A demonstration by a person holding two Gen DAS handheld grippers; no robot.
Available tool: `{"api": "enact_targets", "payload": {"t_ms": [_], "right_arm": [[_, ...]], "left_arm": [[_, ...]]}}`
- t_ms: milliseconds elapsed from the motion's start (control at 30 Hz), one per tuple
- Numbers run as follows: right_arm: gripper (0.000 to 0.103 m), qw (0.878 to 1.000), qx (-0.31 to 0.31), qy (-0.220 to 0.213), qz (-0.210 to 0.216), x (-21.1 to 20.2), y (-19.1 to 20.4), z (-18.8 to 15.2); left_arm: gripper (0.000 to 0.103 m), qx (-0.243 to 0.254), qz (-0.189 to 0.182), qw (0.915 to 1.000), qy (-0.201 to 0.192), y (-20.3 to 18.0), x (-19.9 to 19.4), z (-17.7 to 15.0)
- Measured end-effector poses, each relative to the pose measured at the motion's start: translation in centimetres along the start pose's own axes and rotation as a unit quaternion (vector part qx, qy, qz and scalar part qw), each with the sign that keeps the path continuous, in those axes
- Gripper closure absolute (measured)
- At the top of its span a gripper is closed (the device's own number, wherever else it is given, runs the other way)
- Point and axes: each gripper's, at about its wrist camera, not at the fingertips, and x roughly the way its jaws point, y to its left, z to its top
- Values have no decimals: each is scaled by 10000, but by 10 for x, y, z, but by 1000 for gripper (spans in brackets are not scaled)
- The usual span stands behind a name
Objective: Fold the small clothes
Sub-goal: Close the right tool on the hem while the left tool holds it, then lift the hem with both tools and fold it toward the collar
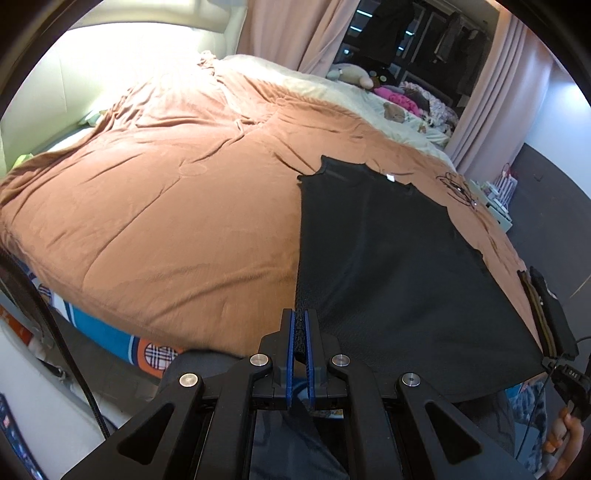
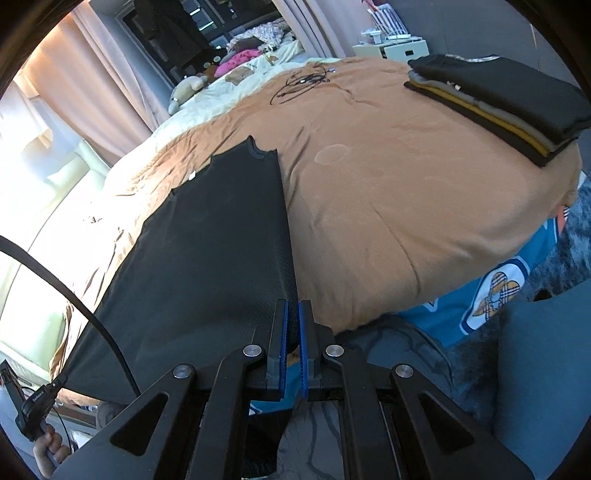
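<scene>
On the near edge of the bed (image 1: 147,206), the black garment (image 1: 388,251) lies spread lengthwise, collar at the far end. Left gripper (image 1: 300,325) and right gripper (image 2: 292,317) are each clamped on a near hem corner. A stack of folded clothes (image 2: 509,99) sits far right: earlier pieces appear done, this one not yet folded.

Garment (image 2: 207,236) lies on the bed (image 2: 388,192); folded stack (image 2: 495,99) to its right.

Home bedroom: large bed (image 1: 147,206) under tan duvet, pink curtains (image 1: 273,33), plush toys (image 1: 351,74).
</scene>
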Motion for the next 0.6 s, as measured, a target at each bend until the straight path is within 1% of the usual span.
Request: {"api": "enact_targets", "payload": {"t_ms": [233,400,467,600], "right_arm": [[101,9997,-175,-145,-12,-28,-9,-29],[101,9996,-216,-194,-2,-40,-16,-43],[101,9994,-262,-206,-16,-41,-15,-44],[101,9993,-318,-206,-55,-39,-12,-40]], "left_arm": [[98,64,-37,9999,-81,3,-18,-20],[98,87,-29,9999,-103,7,-20,-24],[98,68,-18,9999,-103,8,-20,-28],[98,62,33,9999,-101,7,-14,-26]]}}
